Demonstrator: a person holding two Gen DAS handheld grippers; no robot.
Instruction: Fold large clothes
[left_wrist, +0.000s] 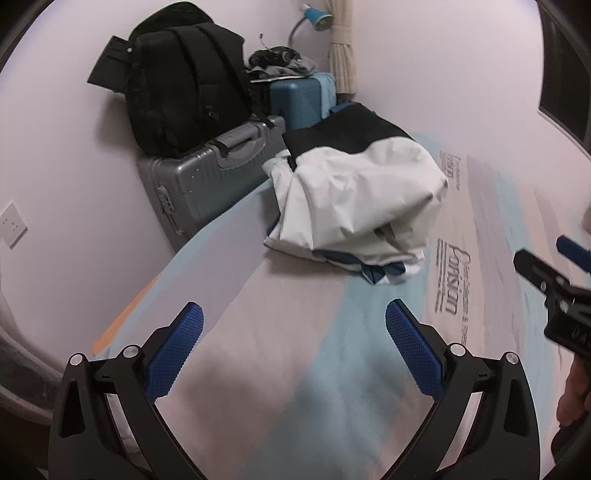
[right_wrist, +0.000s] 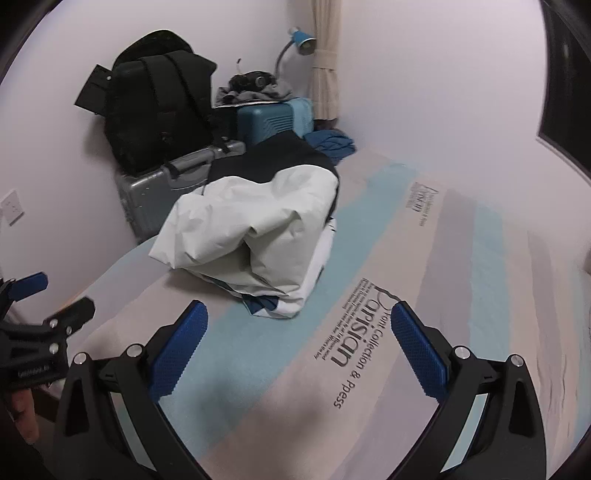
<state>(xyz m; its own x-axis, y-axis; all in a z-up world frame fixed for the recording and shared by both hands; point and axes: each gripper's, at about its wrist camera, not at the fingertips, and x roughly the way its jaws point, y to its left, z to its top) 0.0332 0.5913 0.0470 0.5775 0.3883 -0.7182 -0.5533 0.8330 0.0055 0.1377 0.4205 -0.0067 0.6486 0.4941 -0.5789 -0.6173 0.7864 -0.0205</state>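
While the white and black jacket (left_wrist: 354, 192) is lying bundled on the bed (left_wrist: 258, 350) just beside the grey suitcase (left_wrist: 207, 173), the left hand-held gripper (left_wrist: 294, 323) and right hand-held gripper (right_wrist: 299, 325) are hovering nearer, fingers apart, holding nothing.

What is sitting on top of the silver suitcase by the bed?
A black backpack stands on the silver suitcase, leaning against the wall. It covers much of the lid, so anything beneath it cannot be seen.
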